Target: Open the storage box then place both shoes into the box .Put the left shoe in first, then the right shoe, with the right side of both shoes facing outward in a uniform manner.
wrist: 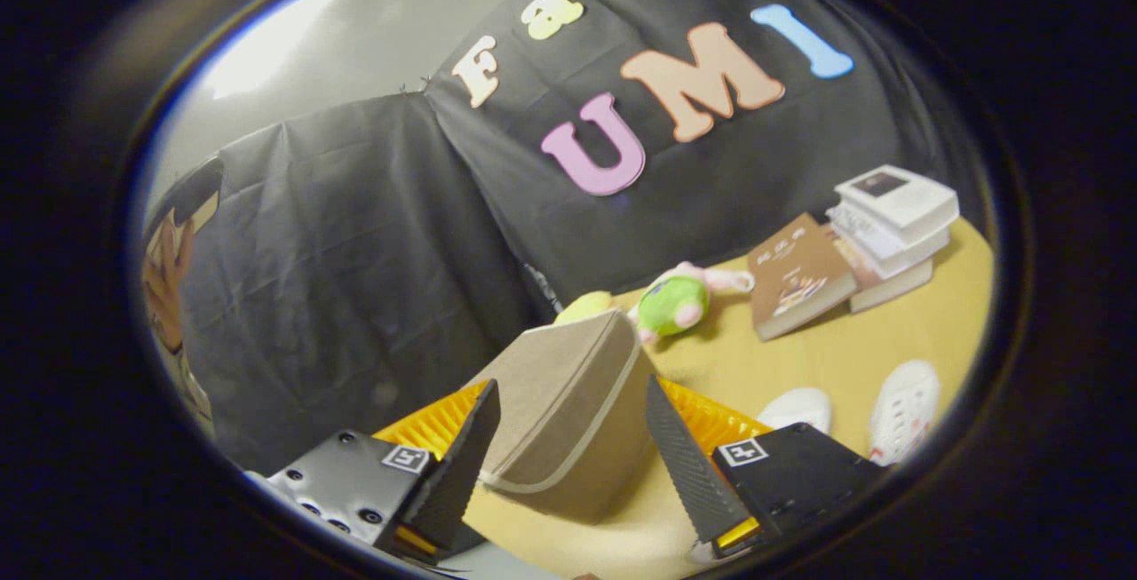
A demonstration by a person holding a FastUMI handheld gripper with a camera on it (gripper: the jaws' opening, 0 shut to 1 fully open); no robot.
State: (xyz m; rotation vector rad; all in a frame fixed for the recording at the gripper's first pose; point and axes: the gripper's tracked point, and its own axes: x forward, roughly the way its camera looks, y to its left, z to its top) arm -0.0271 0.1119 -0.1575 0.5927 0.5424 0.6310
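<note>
Gripper view
Gripper (568,438): its two dark ribbed fingers are standing wide apart, pressing on nothing.
Storage box (568,402): a beige fabric box is sitting on the yellow table (897,336), showing between the fingers and just ahead of them; it is leaning in this tilted view, and whether the lid is open or closed is hard to tell.
Orange ribbed piece (711,420): it is showing beside the box on both sides, behind the fingers.
Shoes: two white shoes are lying on the table off to the right of the right finger, one (797,409) nearer the box, the other (906,407) farther out.
Plush toy (675,300): green and pink, lying beyond the box.
Books (888,225): a stack is resting near the wall, with a brown book (795,274) leaning against it.
Person: a hand (164,282) is showing at the far left.
</note>
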